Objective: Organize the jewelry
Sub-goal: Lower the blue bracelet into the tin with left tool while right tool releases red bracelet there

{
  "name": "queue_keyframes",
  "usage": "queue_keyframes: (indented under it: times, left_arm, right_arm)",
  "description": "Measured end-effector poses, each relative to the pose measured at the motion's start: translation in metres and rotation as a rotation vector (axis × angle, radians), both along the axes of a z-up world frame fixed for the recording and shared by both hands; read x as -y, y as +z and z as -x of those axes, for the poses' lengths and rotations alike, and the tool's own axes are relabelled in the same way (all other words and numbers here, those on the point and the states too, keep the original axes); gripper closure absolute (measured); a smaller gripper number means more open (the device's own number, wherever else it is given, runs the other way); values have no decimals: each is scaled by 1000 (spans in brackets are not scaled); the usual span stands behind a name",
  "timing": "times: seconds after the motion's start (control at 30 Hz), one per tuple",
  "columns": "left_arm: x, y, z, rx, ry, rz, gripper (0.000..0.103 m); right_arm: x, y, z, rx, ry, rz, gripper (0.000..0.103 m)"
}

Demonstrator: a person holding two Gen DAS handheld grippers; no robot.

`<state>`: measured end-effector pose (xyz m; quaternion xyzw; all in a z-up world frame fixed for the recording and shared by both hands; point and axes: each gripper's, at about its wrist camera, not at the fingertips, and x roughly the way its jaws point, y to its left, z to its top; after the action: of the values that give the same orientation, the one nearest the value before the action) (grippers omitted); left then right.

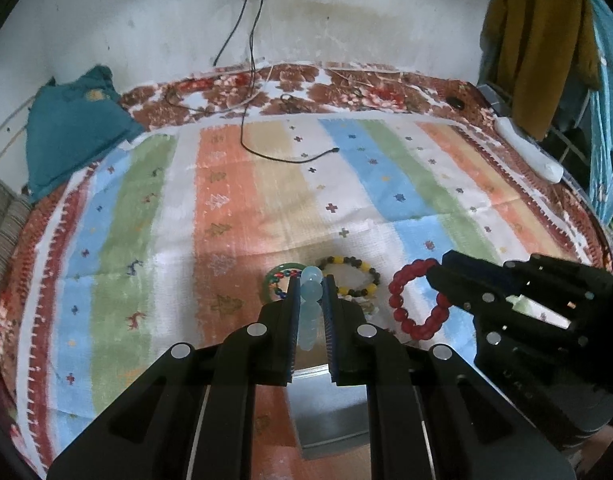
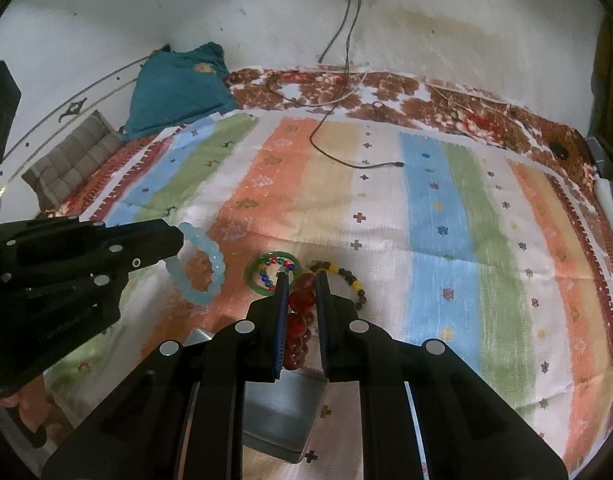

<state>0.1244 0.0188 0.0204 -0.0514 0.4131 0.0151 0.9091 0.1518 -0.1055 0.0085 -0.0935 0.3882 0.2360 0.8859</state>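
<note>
Holding steady, left gripper clamps the pale blue bracelet, right gripper the red bracelet (lower both gently over the grey box).

Two wrist views, shared striped cloth

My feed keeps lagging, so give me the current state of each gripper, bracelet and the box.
left gripper: shut on the light blue bracelet
right gripper: shut on the red bracelet
green bangle: lying flat on the cloth
yellow and black bracelet: lying on the cloth, ungripped
grey box: below the grippers, contents unclear
</note>
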Motion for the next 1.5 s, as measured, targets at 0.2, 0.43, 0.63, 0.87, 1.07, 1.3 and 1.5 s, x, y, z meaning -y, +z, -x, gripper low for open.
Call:
queue_keyframes:
  times: [0.2,0.43,0.63,0.87,1.07,1.3,1.5]
  left_arm:
    - [0,1,10,5,-7,28,92]
    - [6,0,27,10,-12,36,92]
    - [8,0,42,21,-12,47,92]
    - [13,-5,62,24,-11,47,92]
    - [16,-8,67,20,-20,50,92]
    - [15,-11,64,4,-9,46,88]
    - [2,-12,63,-4,42,62,84]
  right_arm:
    - [2,-1,12,4,6,1,89]
    - [5,1,29,8,19,-5,89]
    - [8,-1,44,6,31,-8,89]
    - [16,-5,64,-13,45,-18,89]
    - [16,-6,72,-17,55,-21,89]
    - [21,-15,60,-67,6,-1,84]
    - [29,-19,53,-69,-53,28,67]
